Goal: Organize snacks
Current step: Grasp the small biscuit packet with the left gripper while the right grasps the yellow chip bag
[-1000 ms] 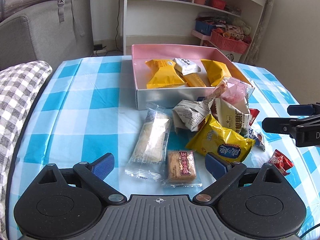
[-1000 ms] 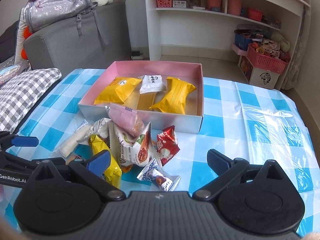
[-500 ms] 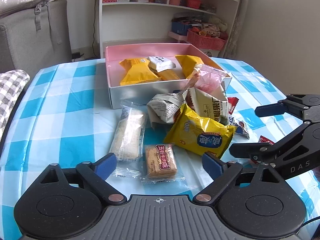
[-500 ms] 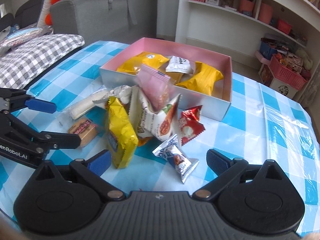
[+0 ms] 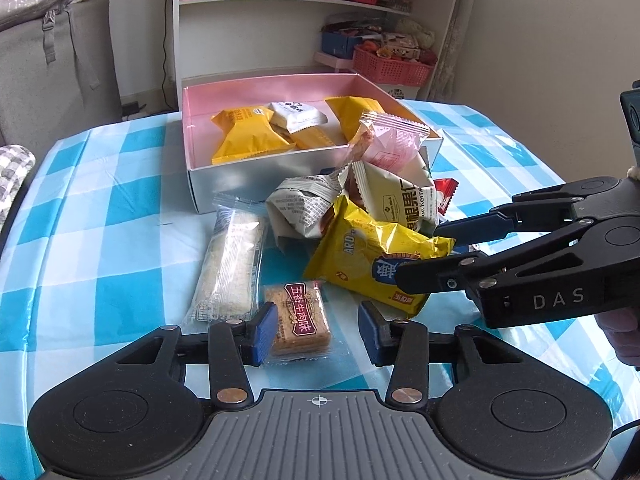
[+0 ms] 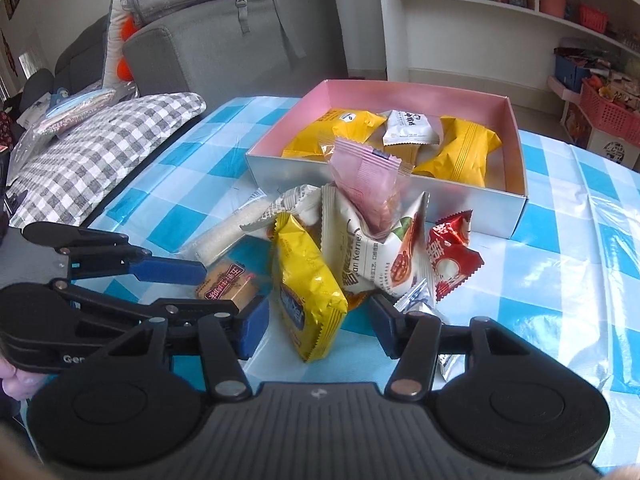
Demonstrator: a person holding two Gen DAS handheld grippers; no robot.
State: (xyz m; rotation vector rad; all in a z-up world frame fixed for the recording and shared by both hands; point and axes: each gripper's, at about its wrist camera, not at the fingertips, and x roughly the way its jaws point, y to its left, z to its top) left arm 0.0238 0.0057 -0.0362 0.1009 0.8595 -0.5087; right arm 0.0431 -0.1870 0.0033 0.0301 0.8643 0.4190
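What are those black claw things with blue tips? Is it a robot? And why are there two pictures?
No robot: a person holds a two-finger grabber in each hand, each with its own camera. One picture looks along the left gripper, the other along the right gripper. Both are open and hold nothing. On the blue checked tablecloth lies a heap of snacks. The left gripper's fingers sit either side of a brown biscuit pack; the right's sit either side of a yellow bag. Behind stands a pink box with some snacks inside.
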